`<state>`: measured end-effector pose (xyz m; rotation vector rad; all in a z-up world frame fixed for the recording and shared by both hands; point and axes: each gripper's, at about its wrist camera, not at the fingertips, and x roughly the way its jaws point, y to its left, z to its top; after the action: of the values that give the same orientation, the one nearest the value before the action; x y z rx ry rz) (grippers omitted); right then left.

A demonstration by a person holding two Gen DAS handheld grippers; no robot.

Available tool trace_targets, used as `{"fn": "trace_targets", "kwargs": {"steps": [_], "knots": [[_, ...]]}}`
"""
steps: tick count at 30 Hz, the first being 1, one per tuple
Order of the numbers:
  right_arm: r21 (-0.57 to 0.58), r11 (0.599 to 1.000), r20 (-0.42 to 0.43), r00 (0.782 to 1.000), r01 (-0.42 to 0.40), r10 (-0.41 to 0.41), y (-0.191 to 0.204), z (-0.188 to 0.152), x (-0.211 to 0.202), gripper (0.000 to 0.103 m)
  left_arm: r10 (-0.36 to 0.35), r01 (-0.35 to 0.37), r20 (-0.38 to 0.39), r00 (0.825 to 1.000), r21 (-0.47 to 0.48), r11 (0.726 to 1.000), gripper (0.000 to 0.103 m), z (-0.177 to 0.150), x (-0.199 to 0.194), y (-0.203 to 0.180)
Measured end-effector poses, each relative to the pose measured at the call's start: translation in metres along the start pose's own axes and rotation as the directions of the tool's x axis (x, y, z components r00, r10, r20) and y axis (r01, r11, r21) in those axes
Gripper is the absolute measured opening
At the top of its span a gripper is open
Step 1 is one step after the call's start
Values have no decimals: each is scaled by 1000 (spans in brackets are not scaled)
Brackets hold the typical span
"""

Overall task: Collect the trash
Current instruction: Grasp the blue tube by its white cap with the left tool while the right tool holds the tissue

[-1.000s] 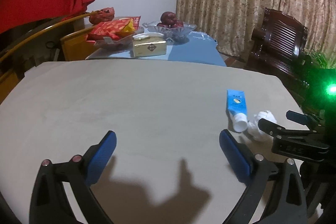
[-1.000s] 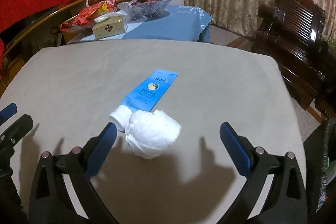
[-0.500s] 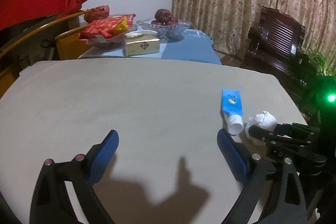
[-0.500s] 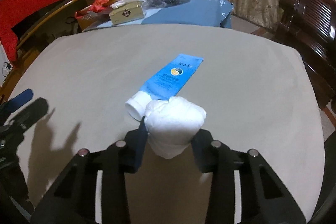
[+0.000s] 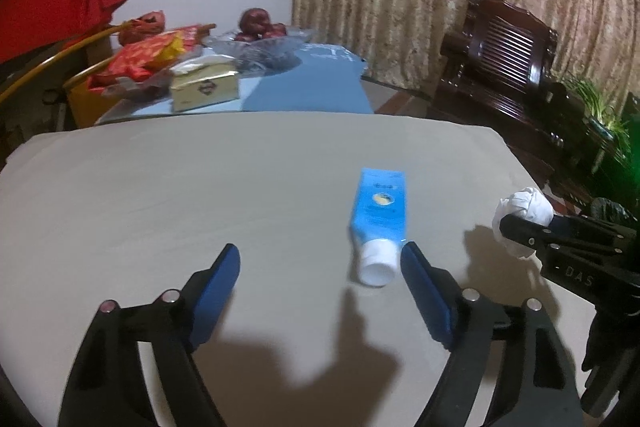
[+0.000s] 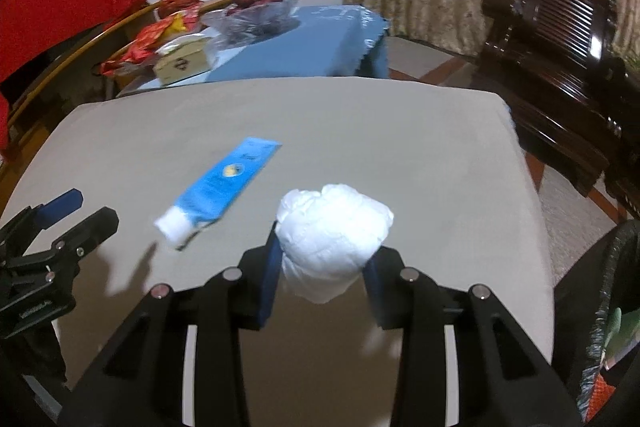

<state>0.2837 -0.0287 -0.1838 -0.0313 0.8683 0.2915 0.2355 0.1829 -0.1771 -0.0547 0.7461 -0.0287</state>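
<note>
A crumpled white paper ball (image 6: 334, 235) is clamped between the blue pads of my right gripper (image 6: 324, 251) and hangs just above the grey table (image 6: 360, 131). The left wrist view shows that ball (image 5: 524, 205) at the right, in the right gripper (image 5: 516, 231). A blue tube with a white cap (image 5: 378, 211) lies on the table, cap toward me. My left gripper (image 5: 320, 255) hovers low over the table with its jaws closing. The cap sits just inside the right finger, and neither pad presses on it. From the right wrist, the tube (image 6: 228, 183) lies left of the ball.
Behind the grey table is a blue-covered table (image 5: 312, 87) with a fruit bowl (image 5: 264, 43), a tissue box (image 5: 204, 89) and red snack bags (image 5: 148, 57). A dark wooden chair (image 5: 504, 63) stands at the right. A dark bag's rim (image 6: 616, 291) shows off the table's right edge.
The right gripper shut on the paper ball and lifted it away from the tube, to the right. The left gripper moved right up to the tube's cap, its jaws narrowing.
</note>
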Motion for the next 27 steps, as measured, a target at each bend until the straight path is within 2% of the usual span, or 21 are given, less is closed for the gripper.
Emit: {"fn": "trace_targets", "kwargs": {"steps": [8,17,19,21,24,27], "knots": [[24,1000,-15,1000,1,-1,-14,-4,8,36,-22,24,-79,997,29,999,63,5,37,-24],[33,999,-20,1000,-9,10,-19,-7,9,36,-10,17,-157,988,45,999,60,-2,61,-37],[31,999,-21,1000,-9,9,-19,-6,9,36,-14,21,-158,987,43,999,47,-2,62,-38],[33,999,-21,1000,-9,10,-19,-6,9,36,-26,32,-159,987,35,999,30,-1,62,-38],[35,999,-19,1000,-14,14,-18,-7,7,36,-49,51,-160,986,14,999,30,1,59,-35],[27,1000,-9,1000,-15,15,-16,-6,1,36,-46,48,-128,991,12,999,30,1,47,-35]]}}
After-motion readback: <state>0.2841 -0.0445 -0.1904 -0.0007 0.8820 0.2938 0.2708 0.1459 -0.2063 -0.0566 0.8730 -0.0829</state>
